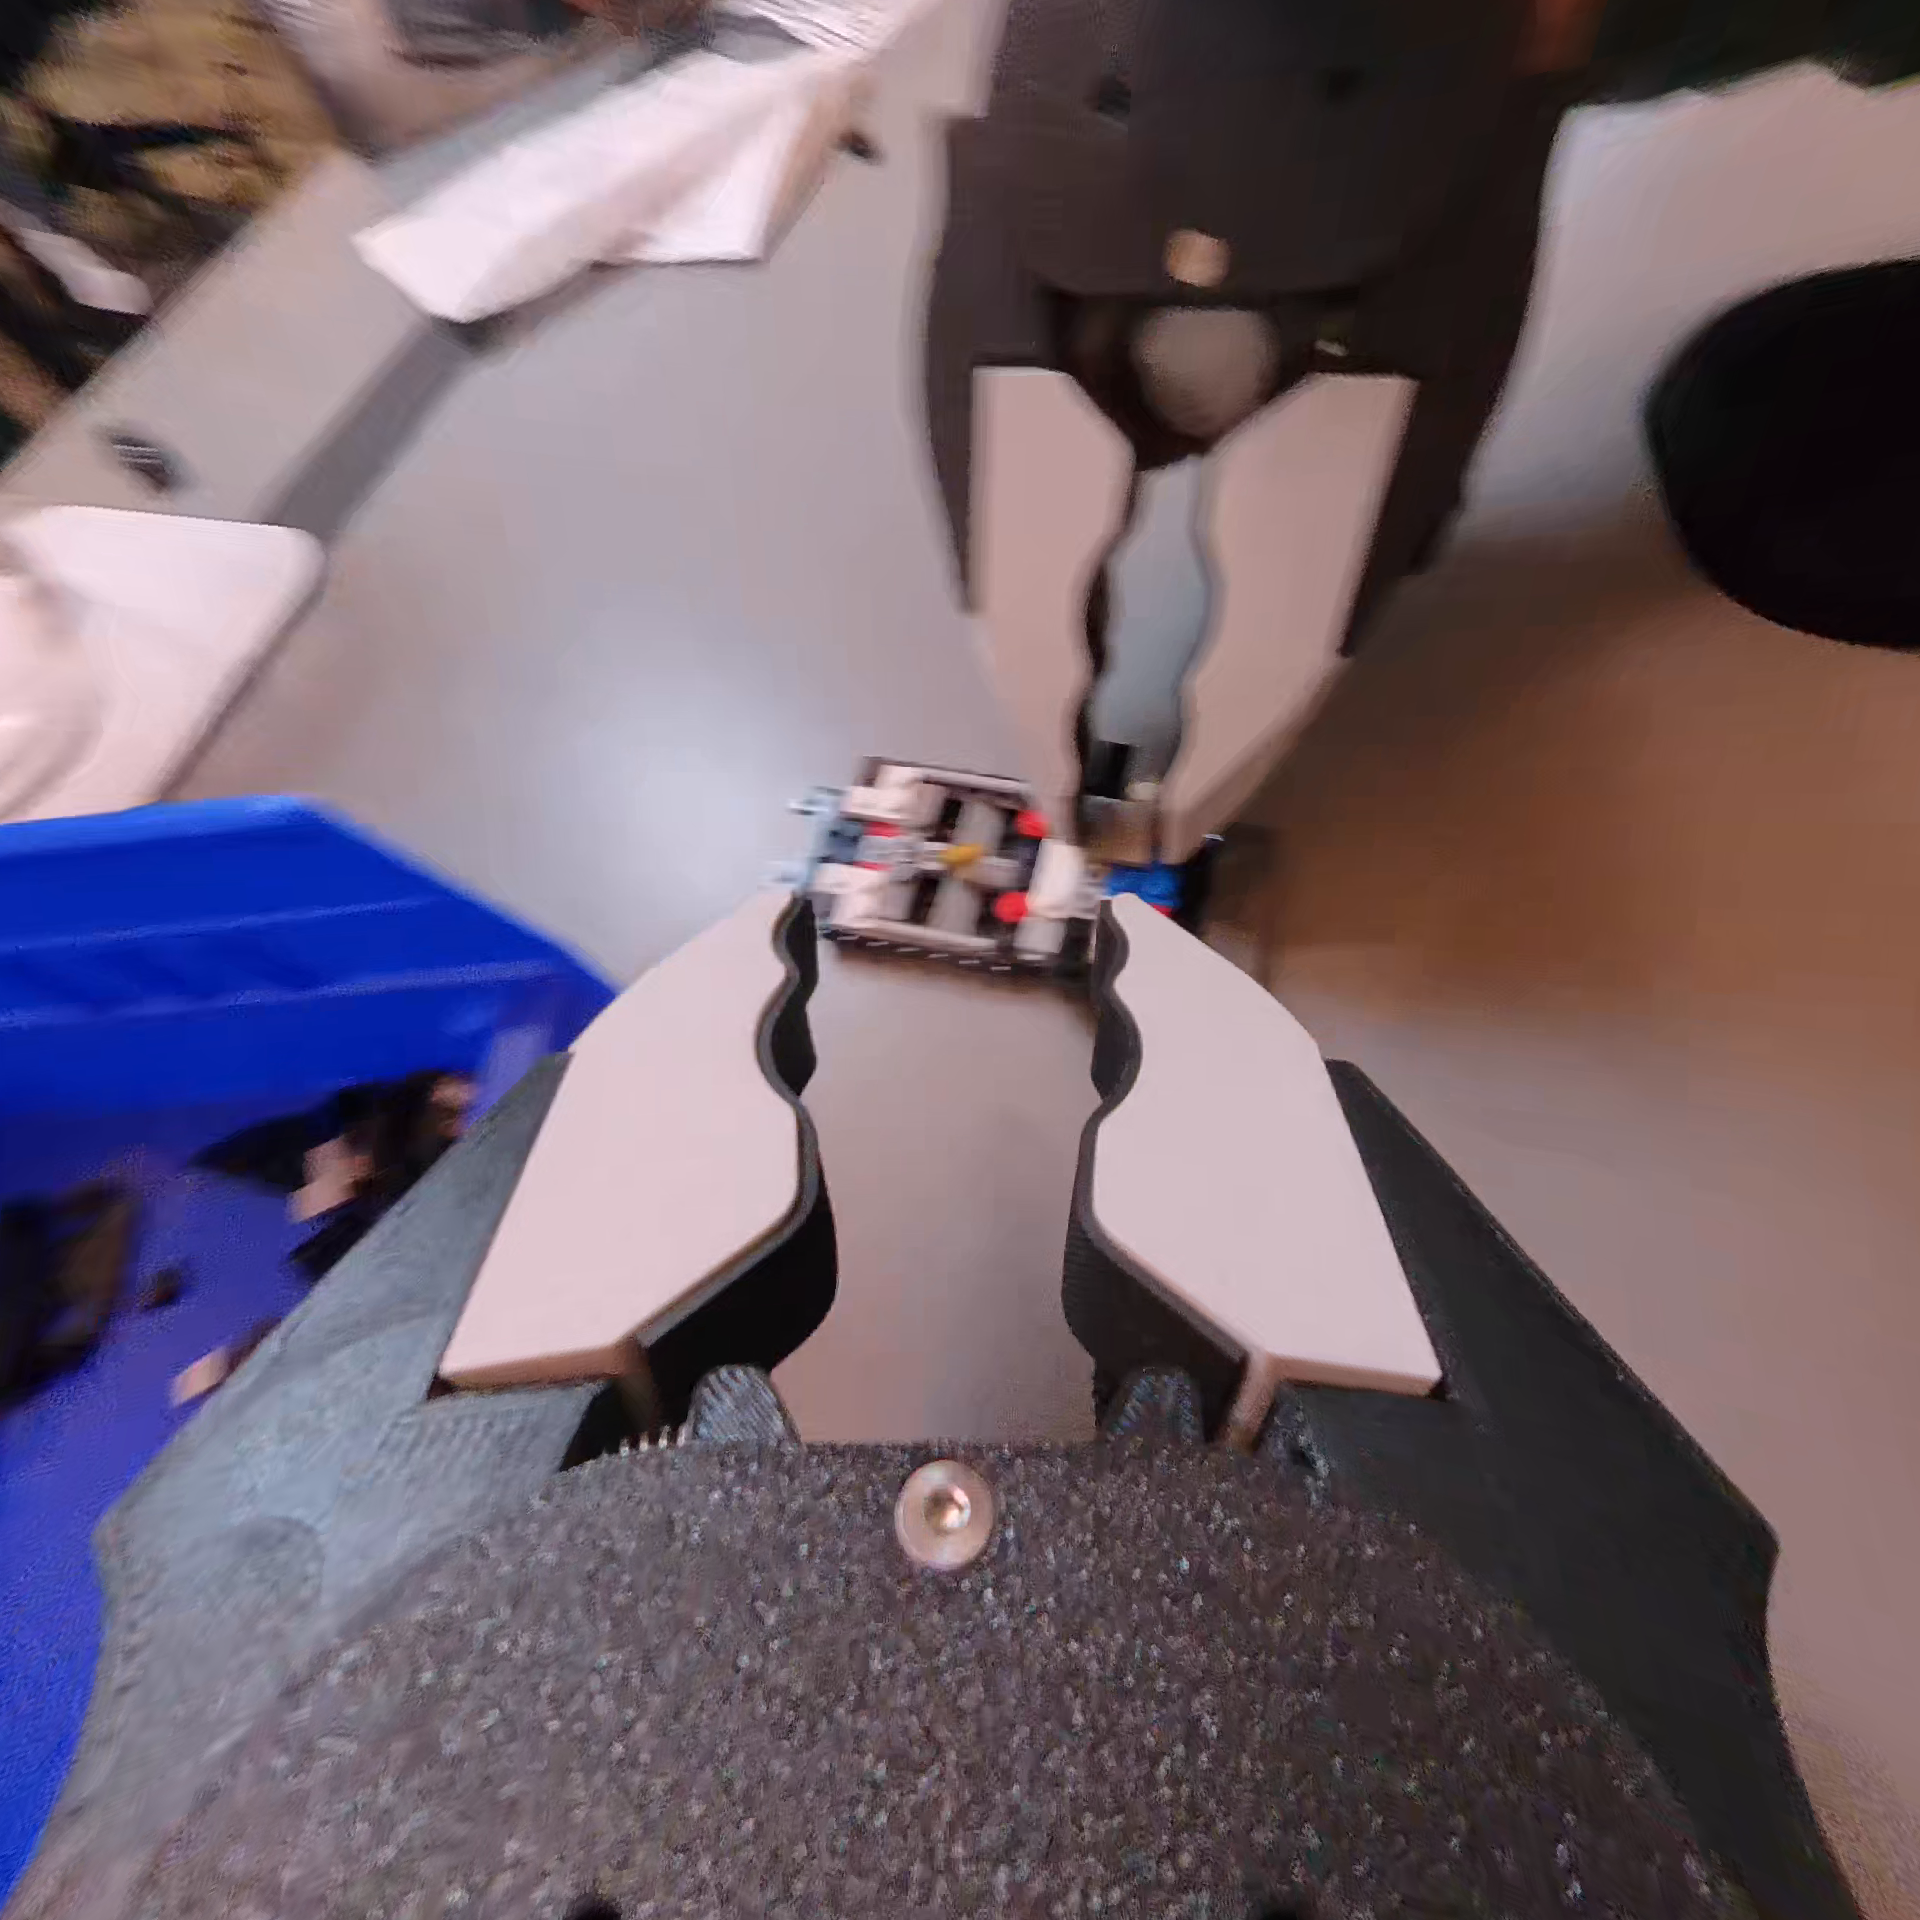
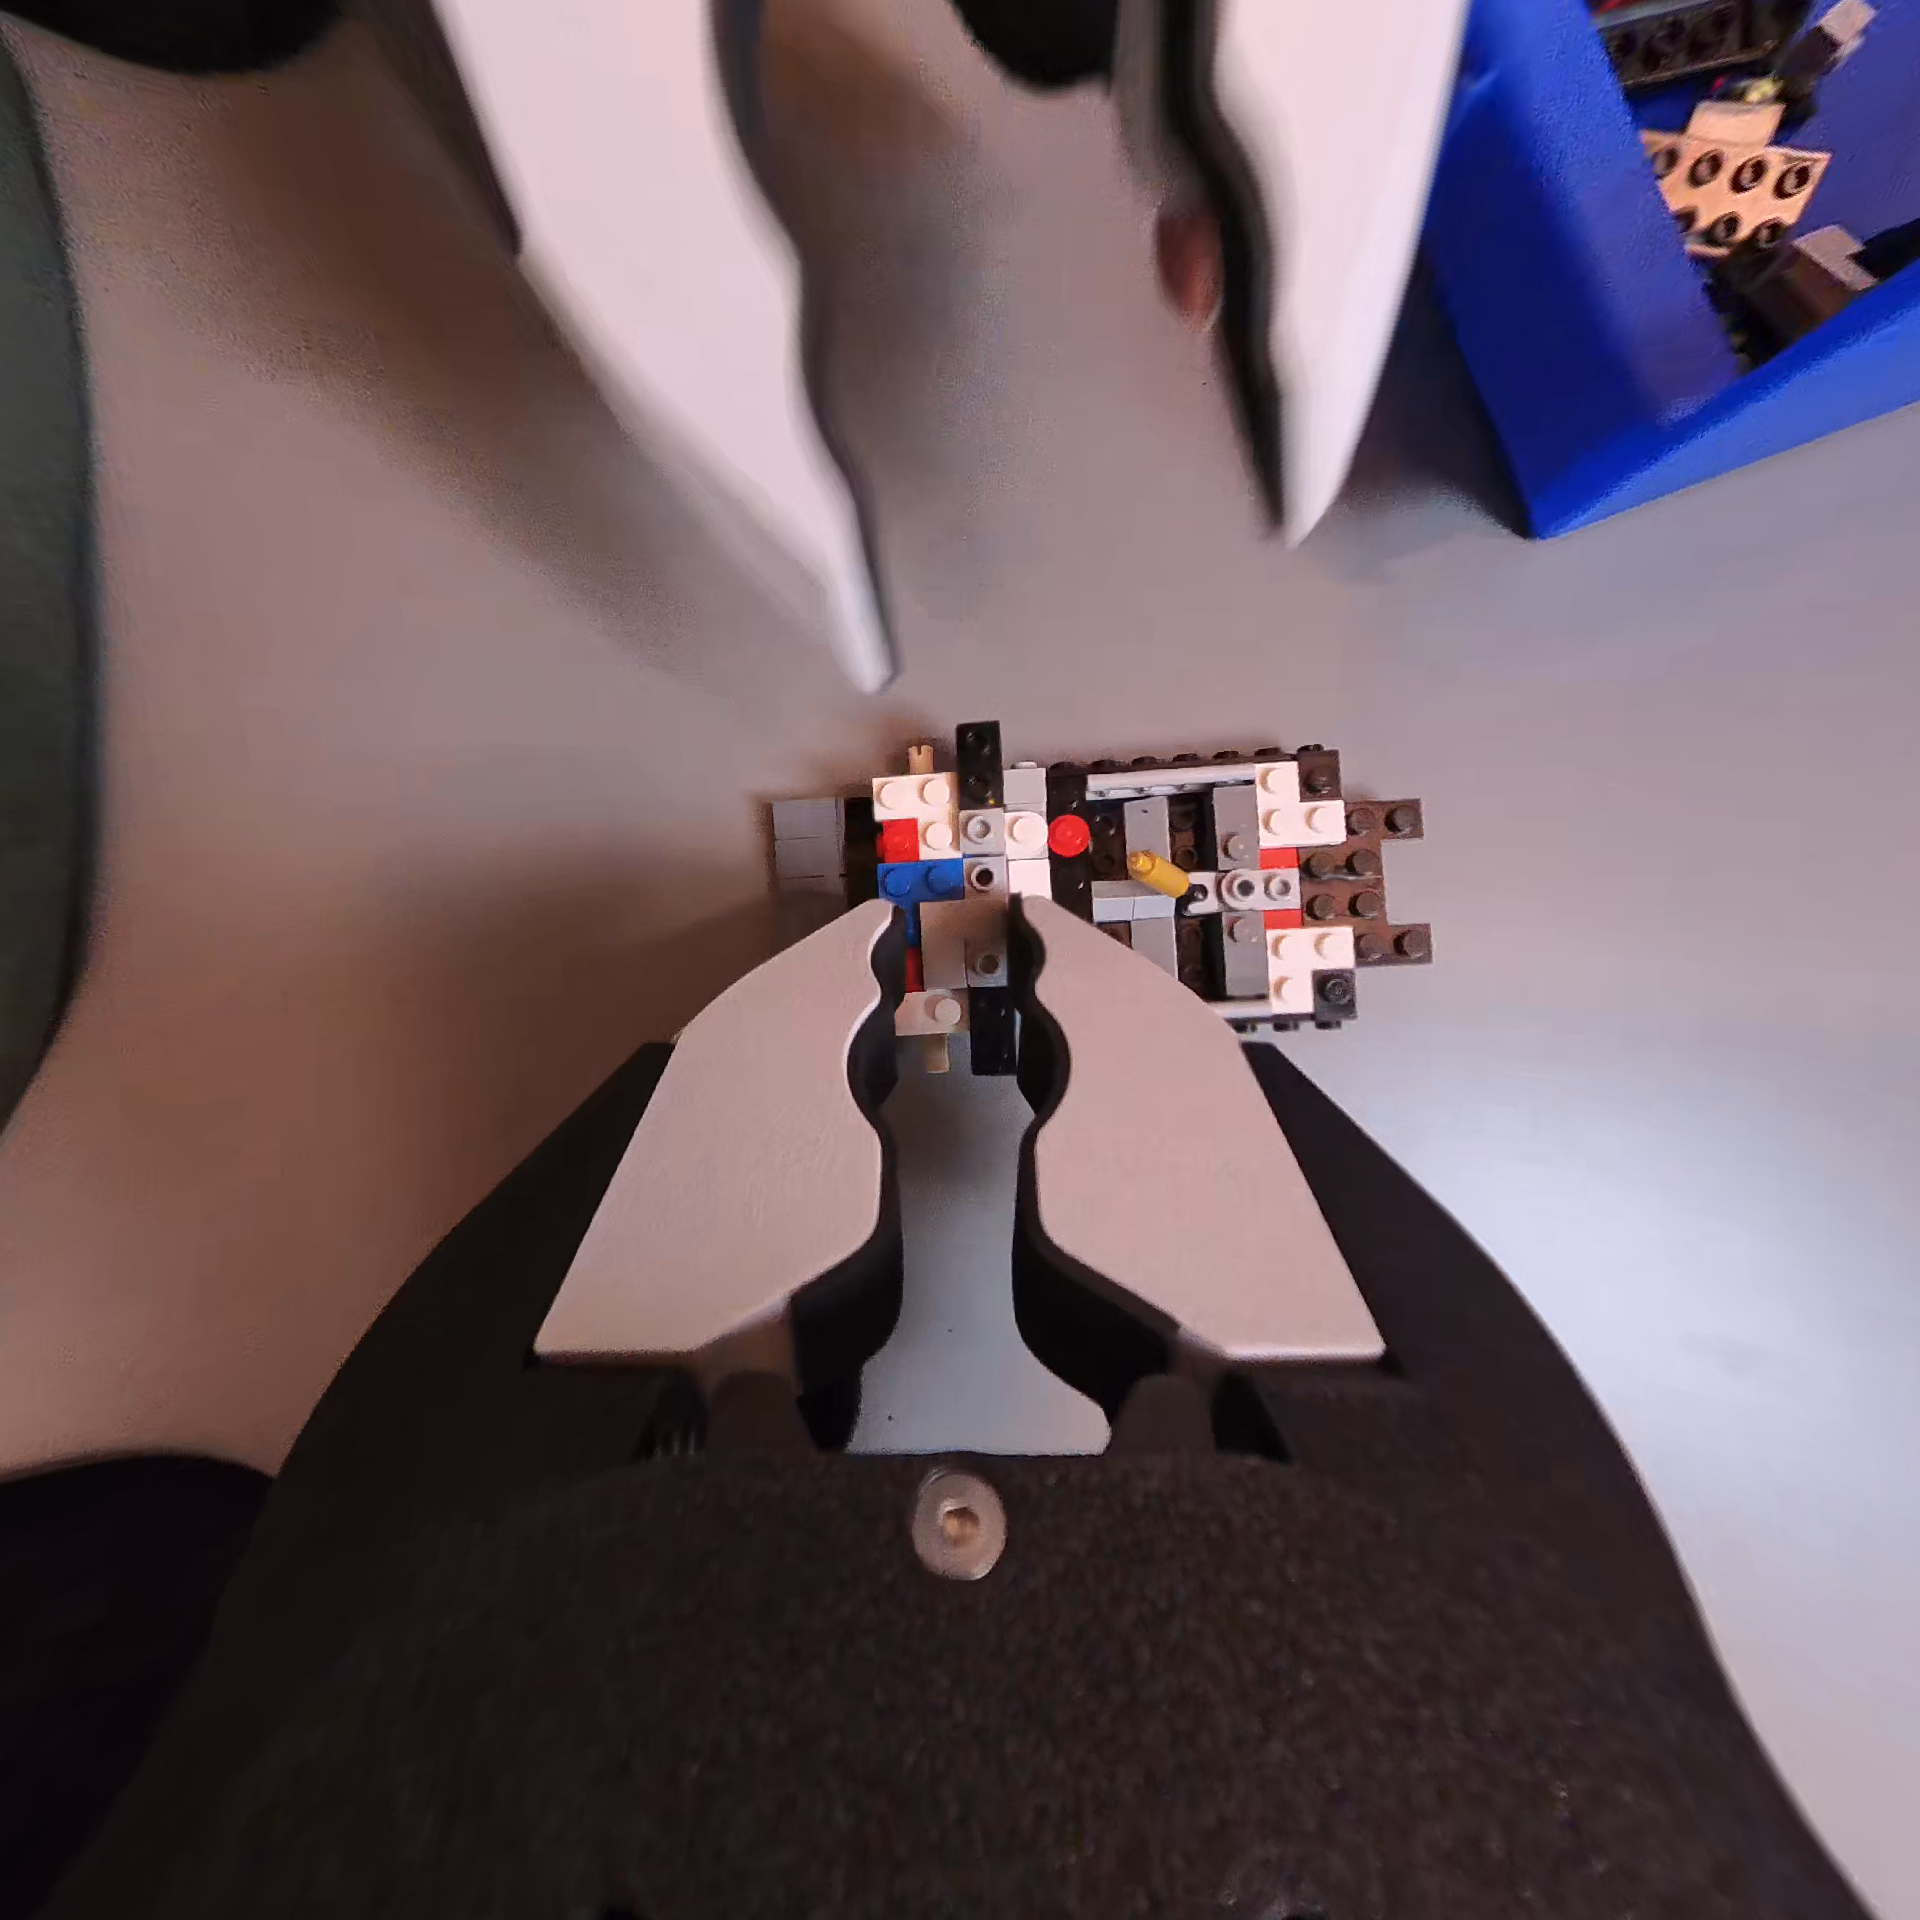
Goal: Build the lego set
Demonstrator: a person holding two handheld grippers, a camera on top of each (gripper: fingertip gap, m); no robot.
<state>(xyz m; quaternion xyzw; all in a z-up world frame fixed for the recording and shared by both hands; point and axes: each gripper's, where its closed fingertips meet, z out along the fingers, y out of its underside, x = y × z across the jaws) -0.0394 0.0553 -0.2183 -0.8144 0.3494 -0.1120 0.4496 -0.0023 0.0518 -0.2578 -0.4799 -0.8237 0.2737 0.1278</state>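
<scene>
Grey tabletop [image 2: 1610,1143] carries a small brick-built model [image 2: 1143,883] of white, black, grey, brown, red and blue studded pieces, lying flat between two hand-held grippers that face each other across it. No brand mark, label or readable writing shows on the bricks, the grippers or the bin in either view.

The right gripper [image 2: 961,914] has its pale fingers drawn in around the narrow end of the model, at the blue and white bricks, with grey and black pieces showing in the slim gap between the tips; the tips press the model's sides. In the left wrist view this same gripper [image 1: 1117,821] comes down from above onto the far end of the model [image 1: 935,862].

The left gripper [image 1: 951,914] stands parted, its tips just short of the model's near edge and spread about as wide as the model itself, with nothing between them but bare table. Seen from the right wrist view it [image 2: 1081,603] is blurred, its tips hanging above and just behind the model.

A blue bin [image 1: 260,935] with loose dark and tan bricks inside sits close beside the left gripper's outer finger, so room is tight on that side. A black round object [image 1: 1808,468] lies well apart on the other side, and white sheets [image 1: 623,187] lie far back on the table. Around the model's long sides the tabletop [image 1: 520,675] is open.
</scene>
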